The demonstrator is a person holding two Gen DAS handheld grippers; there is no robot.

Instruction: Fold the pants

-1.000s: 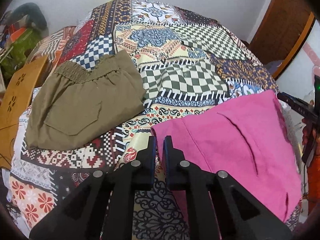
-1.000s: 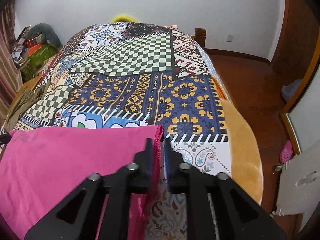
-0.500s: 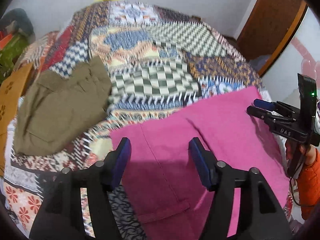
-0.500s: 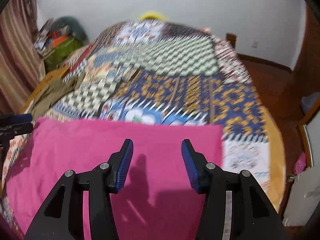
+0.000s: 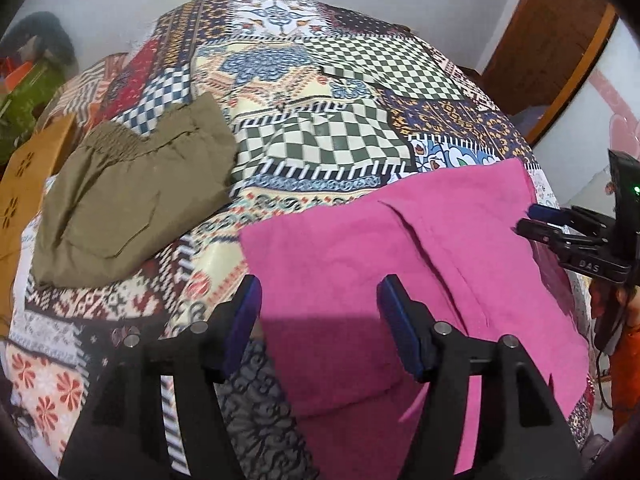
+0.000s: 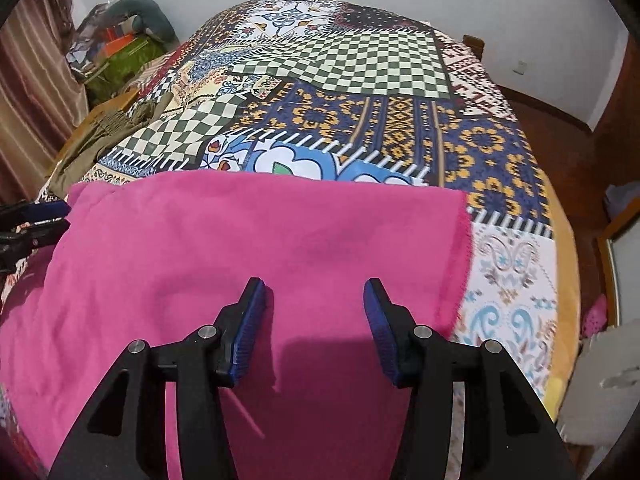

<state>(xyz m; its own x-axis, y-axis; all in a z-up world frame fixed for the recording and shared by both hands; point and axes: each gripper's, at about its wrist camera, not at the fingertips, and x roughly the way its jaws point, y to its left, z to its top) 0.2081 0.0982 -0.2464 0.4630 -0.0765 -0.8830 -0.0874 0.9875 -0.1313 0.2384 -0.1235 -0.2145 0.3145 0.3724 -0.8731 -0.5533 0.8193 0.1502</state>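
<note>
Pink pants [image 6: 248, 260] lie flat on patchwork bedspread [image 6: 380, 64], edges squared for the next fold; left gripper [image 5: 318, 300] and right gripper [image 6: 314, 304] hover released above, olive pants [image 5: 132, 200] parked at ten o'clock.

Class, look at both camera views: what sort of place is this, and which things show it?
Most likely a bedroom in a home. A bed under a patchwork bedspread fills the views, pink pants and olive pants lie on it, and a wooden door stands behind.
</note>
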